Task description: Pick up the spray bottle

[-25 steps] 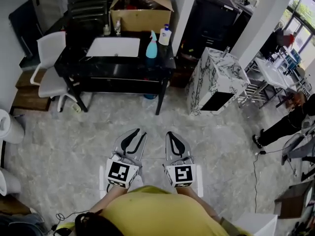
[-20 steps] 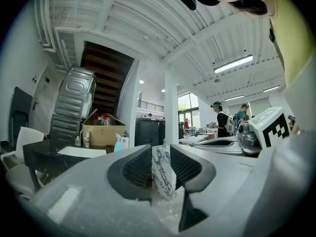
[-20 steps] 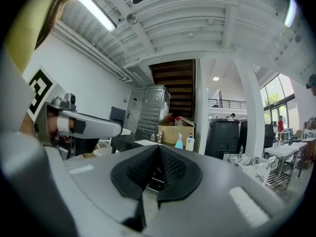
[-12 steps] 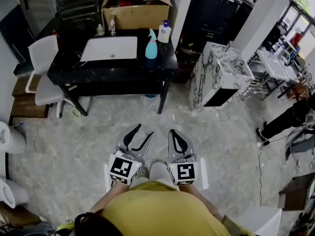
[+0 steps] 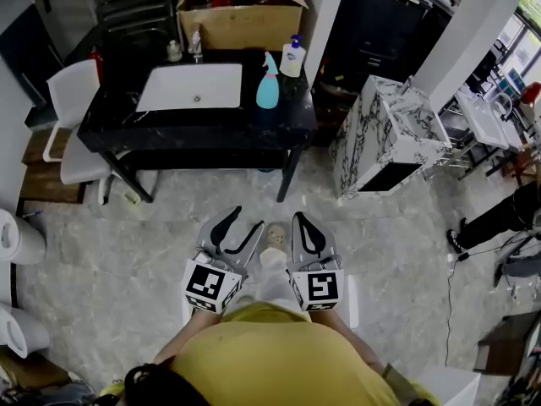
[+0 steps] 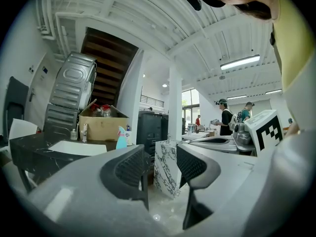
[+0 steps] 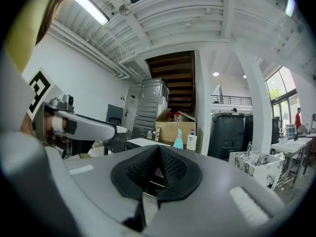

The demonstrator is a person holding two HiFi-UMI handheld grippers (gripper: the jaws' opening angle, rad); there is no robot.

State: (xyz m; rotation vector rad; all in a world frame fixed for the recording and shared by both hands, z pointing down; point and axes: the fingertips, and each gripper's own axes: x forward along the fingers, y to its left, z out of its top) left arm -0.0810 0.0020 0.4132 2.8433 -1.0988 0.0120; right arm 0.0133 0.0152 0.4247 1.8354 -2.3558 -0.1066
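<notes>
The spray bottle [image 5: 268,87], teal with a pink trigger head, stands upright at the right end of a black table [image 5: 127,123], beside a white basin [image 5: 190,87]. It shows small and far off in the left gripper view [image 6: 121,138] and in the right gripper view [image 7: 178,139]. Both grippers are held level over the floor, well short of the table. My left gripper [image 5: 242,225] [image 6: 162,166] is open, its jaws are opening, and nothing is between them. My right gripper [image 5: 303,219] [image 7: 159,169] is shut, empty, with its pads together.
A white pump bottle [image 5: 294,56] stands behind the spray bottle, in front of an open cardboard box [image 5: 241,11]. A white chair [image 5: 72,117] is at the table's left and a marble cabinet [image 5: 385,142] at its right. A person's leg [image 5: 503,218] shows at far right.
The table and bottle have come nearer as both grippers moved forward together. The left jaws have spread from nearly closed to open. The right jaws stayed shut.
</notes>
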